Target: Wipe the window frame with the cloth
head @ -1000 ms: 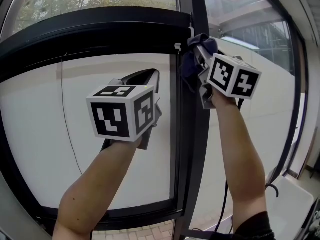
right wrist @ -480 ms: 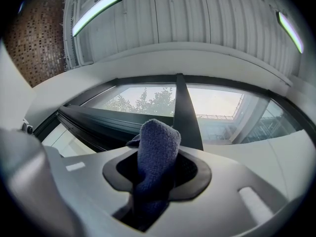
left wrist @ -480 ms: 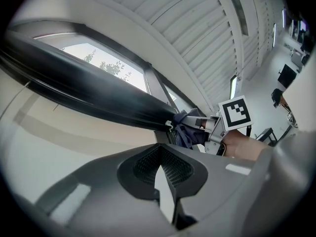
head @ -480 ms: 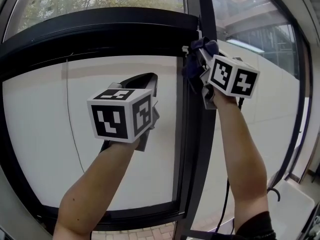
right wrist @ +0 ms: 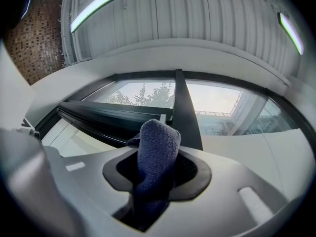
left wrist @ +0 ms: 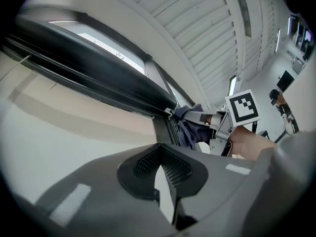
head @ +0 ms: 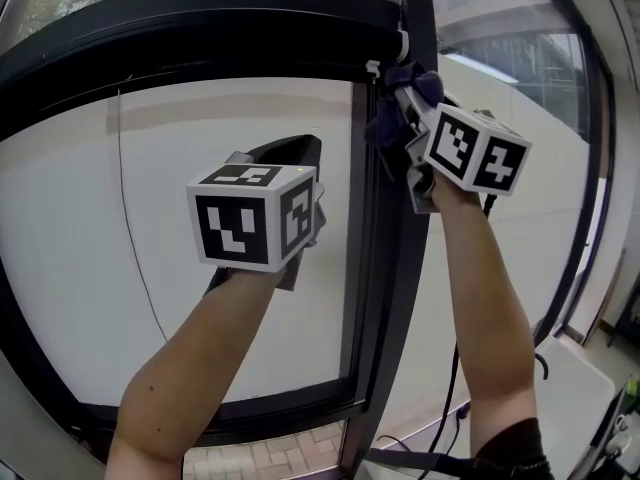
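**Tall window, pale wall outside: cloth at the top of the upright bar**

A big black window frame fills the view, with trees and a pale wall beyond the glass. The right claw is clenched on a dark blue cloth. It presses the cloth against the upright bar, just below where that bar meets the curved top rail. The left claw is closed on nothing and hangs in front of the left pane, apart from the frame.

The wiping step looks to be in hand, high on the bar. The next move probably calls for dragging the cloth along the bar with steady pressure, so it doesn't slip off the narrow edge.

Count: one cloth, two claws, one upright bar, two panes beside it.
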A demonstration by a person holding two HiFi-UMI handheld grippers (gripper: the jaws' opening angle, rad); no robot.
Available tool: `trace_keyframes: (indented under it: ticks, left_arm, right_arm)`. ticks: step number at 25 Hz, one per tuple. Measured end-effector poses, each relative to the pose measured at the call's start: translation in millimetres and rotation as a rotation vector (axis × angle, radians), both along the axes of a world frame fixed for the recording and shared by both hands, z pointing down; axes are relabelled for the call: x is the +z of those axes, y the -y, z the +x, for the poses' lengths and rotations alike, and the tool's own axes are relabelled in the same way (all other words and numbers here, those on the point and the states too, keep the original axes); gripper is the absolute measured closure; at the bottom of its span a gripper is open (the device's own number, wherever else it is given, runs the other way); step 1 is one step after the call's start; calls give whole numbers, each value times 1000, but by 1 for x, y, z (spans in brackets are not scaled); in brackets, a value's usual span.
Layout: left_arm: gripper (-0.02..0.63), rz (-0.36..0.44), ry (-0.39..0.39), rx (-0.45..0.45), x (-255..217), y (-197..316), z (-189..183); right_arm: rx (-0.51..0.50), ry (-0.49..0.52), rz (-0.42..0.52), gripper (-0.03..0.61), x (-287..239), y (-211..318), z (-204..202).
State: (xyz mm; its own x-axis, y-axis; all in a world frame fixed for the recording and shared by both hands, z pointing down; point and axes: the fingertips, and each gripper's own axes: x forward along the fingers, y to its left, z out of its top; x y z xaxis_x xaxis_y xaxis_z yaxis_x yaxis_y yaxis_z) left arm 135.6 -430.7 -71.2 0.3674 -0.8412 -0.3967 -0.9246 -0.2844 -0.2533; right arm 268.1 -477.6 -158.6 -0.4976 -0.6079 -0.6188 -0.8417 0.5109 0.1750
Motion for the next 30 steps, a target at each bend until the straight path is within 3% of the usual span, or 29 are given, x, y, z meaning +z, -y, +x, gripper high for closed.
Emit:
trace_keyframes:
  ticks: [30]
  left_arm:
    - [620, -152, -12, 119, 101, 7, 10]
  right_arm:
    - [106, -46, -134, 439, 105, 7, -2]
